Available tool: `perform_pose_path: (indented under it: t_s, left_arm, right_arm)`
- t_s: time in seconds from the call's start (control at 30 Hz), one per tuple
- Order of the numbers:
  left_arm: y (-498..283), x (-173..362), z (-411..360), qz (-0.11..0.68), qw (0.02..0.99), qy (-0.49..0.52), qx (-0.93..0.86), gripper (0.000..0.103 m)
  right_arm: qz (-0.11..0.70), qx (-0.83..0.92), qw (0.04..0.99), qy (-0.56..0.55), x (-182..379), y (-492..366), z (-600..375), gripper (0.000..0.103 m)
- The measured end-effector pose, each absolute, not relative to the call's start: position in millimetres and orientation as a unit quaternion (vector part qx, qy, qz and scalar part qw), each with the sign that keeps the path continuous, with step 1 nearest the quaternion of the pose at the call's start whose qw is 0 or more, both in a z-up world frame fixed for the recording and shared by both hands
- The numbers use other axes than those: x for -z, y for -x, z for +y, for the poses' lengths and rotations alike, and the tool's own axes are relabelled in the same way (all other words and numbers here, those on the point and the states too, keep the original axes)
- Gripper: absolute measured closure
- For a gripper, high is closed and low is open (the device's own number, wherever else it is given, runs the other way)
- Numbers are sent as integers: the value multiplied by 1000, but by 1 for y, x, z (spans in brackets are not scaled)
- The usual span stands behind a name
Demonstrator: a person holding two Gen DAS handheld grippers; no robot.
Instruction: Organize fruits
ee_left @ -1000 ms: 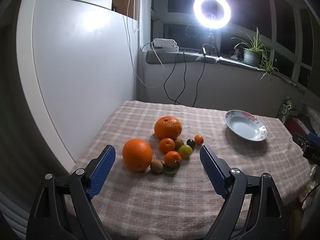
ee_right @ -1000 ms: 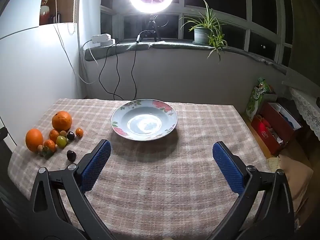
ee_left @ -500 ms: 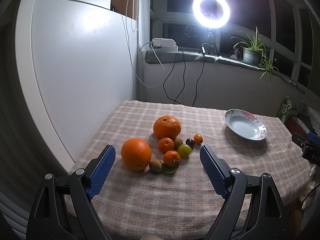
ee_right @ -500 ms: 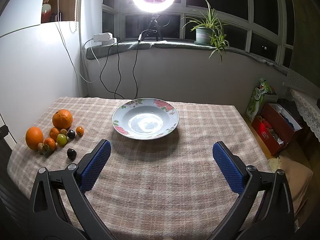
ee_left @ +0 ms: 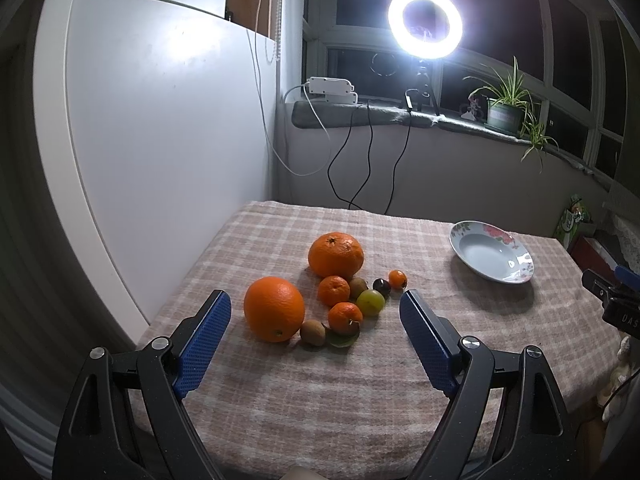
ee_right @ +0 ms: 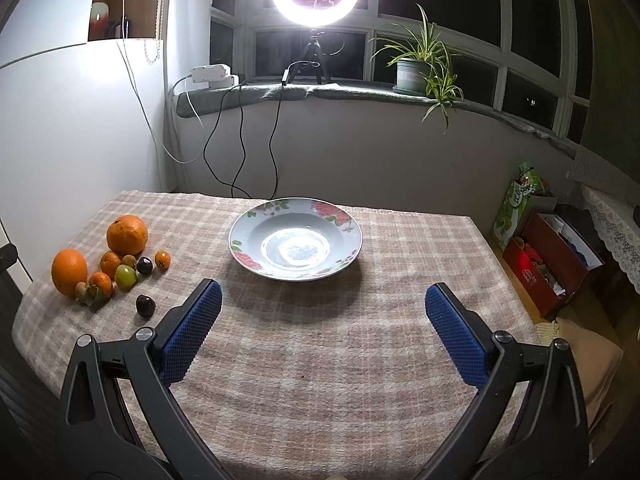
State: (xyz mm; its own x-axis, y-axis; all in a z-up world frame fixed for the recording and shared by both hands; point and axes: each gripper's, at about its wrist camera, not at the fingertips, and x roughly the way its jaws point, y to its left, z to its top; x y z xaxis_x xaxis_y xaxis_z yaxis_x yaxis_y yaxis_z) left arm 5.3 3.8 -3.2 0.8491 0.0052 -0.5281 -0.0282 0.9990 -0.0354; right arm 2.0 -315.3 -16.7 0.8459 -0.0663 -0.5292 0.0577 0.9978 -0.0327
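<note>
Both tongs are sitting spread wide with nothing pinched.

Left wrist view first: the left gripper [ee_left: 315, 308] is hovering low in the frame, its blue pads [ee_left: 204, 336] flanking the fruit pile at frame centre. The big orange [ee_left: 274, 308] is lying closest, just right of the left-hand pad, with the large mandarin [ee_left: 336, 254] behind it, two small mandarins [ee_left: 334, 290], a kiwi [ee_left: 313, 332], a green grape [ee_left: 371, 302] and a tiny orange kumquat [ee_left: 397, 279] all bunched up and touching. The flowered plate [ee_left: 491, 257] is sitting empty, well apart at right. I'd say nothing's been sorted yet, so the next move is dropping onto one fruit, probably that big orange, and closing gently. Some white lettering is showing on the black device [ee_left: 618, 308] at the right edge, cut off, looks like "UAS".

Right wrist view: the right gripper [ee_right: 323, 312] is hanging over bare checked tablecloth [ee_right: 320, 360] at lower centre, plate just ahead. A lone dark fruit [ee_right: 145, 305] is lying apart at lower left. The green snack bag [ee_right: 520, 208] at right has print I can't read.
</note>
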Motion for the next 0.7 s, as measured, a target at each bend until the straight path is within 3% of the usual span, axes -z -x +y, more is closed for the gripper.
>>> perform_pose_path:
  t_s: [0.7]
  left_arm:
    - [-5, 4, 4, 275, 961, 20, -8, 16]
  right_arm:
    - [279, 29, 960, 9, 20, -2, -313, 0]
